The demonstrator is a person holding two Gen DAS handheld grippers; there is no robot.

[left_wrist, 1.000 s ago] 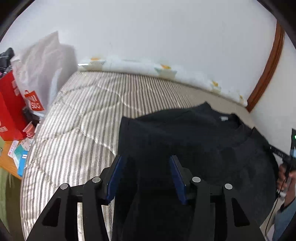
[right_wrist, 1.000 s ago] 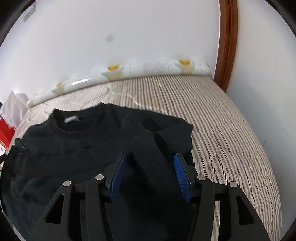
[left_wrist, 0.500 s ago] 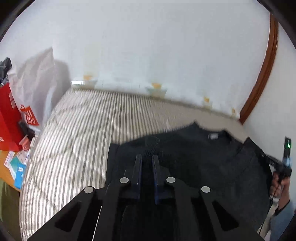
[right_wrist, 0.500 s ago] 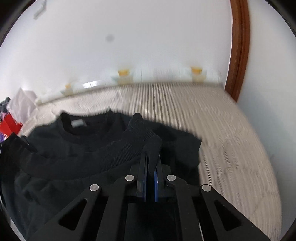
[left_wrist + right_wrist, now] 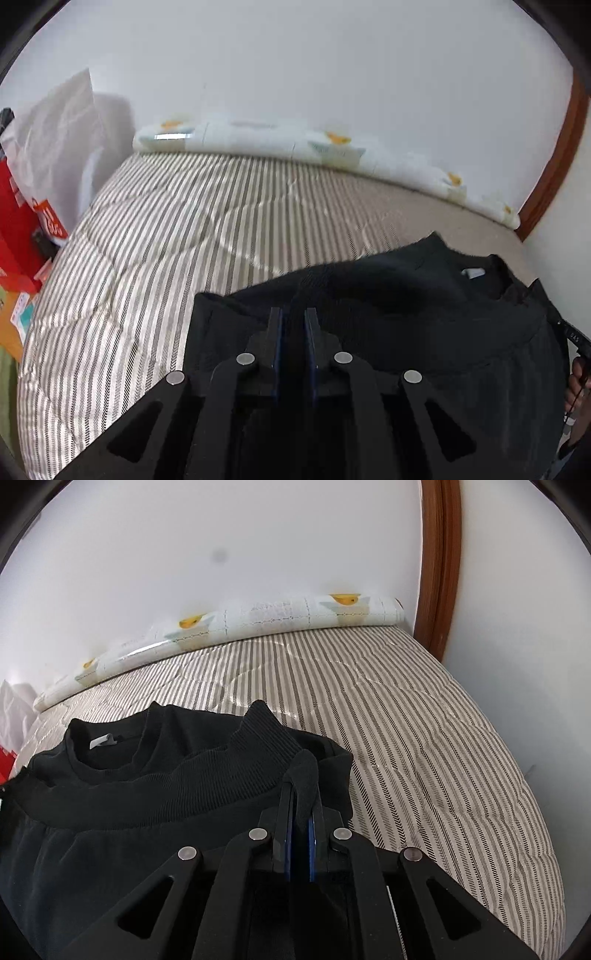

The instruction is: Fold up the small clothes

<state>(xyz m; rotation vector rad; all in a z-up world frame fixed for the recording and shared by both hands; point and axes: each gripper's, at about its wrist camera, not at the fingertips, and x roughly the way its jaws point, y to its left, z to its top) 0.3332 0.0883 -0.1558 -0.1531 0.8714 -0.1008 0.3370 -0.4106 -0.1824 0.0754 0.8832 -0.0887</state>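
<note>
A black sweater (image 5: 424,314) lies on the striped bed, collar toward the wall. In the left wrist view my left gripper (image 5: 293,314) pinches a raised fold of its fabric at the left side. The jaws are opening slightly, with cloth still pressed between the blue pads. In the right wrist view my right gripper (image 5: 299,790) is shut on the ribbed hem (image 5: 229,771) of the sweater (image 5: 110,849). The hem is lifted and sits just below the collar with its white label (image 5: 100,741).
The striped bedcover (image 5: 166,240) stretches to a rolled white mat (image 5: 295,144) along the wall. A white bag (image 5: 55,147) and red box (image 5: 14,229) stand off the left edge. A wooden door frame (image 5: 439,572) stands at the far right corner. A hand (image 5: 578,384) shows at the right edge.
Both grippers went from open over the sweater to closed on its fabric. The gripped hem has risen and moved toward the collar.
</note>
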